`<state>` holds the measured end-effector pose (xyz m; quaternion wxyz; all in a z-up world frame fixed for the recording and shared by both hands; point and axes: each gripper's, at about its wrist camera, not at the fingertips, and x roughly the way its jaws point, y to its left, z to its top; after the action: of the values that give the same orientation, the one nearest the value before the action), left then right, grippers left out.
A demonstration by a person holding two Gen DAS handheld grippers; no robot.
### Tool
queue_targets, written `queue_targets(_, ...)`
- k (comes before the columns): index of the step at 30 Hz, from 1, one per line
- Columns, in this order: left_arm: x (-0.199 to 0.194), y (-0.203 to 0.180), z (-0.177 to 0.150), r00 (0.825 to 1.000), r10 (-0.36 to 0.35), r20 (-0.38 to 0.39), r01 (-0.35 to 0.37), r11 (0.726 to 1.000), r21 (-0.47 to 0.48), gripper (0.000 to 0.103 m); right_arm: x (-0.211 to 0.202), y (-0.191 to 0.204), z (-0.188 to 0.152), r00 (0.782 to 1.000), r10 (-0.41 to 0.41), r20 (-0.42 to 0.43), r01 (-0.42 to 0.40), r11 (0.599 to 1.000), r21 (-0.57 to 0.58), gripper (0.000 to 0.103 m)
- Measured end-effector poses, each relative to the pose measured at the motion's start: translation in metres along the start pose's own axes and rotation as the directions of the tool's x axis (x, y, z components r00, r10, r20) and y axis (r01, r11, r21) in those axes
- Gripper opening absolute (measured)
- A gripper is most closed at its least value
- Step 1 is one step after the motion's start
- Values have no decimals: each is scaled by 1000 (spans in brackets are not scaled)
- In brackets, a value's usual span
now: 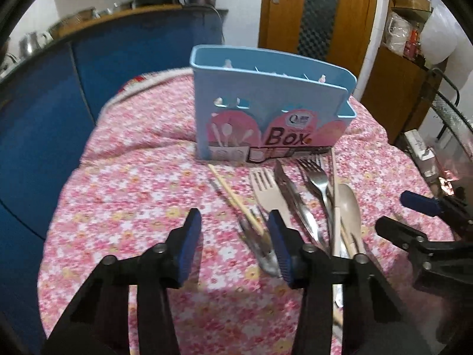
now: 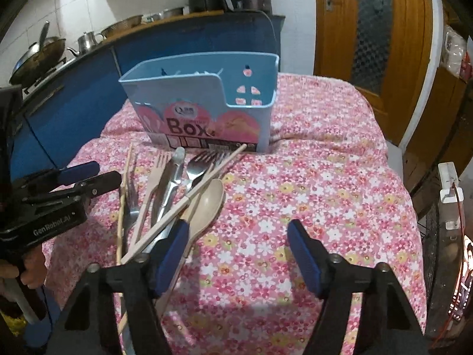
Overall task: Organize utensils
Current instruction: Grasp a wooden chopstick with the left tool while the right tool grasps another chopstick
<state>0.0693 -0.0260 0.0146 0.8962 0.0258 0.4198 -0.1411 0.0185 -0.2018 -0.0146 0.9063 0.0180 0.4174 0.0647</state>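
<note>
A light blue utensil box labelled "Box" stands upright on the pink flowered tablecloth; it also shows in the right wrist view. In front of it lies a pile of utensils: a beige fork, a steel knife, a steel fork, a beige spoon and chopsticks. My left gripper is open and empty, just left of the pile. My right gripper is open and empty, its left finger beside the beige spoon.
Blue kitchen cabinets with pots on the counter stand to the left and behind. A wooden door is at the back right. A shelf rack stands off the table's right edge.
</note>
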Motion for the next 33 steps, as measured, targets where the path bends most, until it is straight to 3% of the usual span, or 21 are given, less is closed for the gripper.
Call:
queue_targets(10,31,8,29,987,-70,-144,70,998,-9,34,21,-12,26,993,22,-120,-13,997,77,62)
queue_targets(12,35,10,32,984,-84,-154,84,996,-12,30,26,-16,30,990,31,-136,-18,995,97,57)
queue_targets(17,38,10,38,987,-76,-141,79,997,16,15,41,-25,35,979,79,-187,-49,986,159,56)
queue_targets(24,45,13,44,982,-128,-135,131,991,16,13,49,-28,39,972,73,-222,-41,989,145,57)
queue_targets(33,39,27,54,974,-206,-94,206,978,-11,11,58,-13,46,960,28,-279,-5,997,83,67)
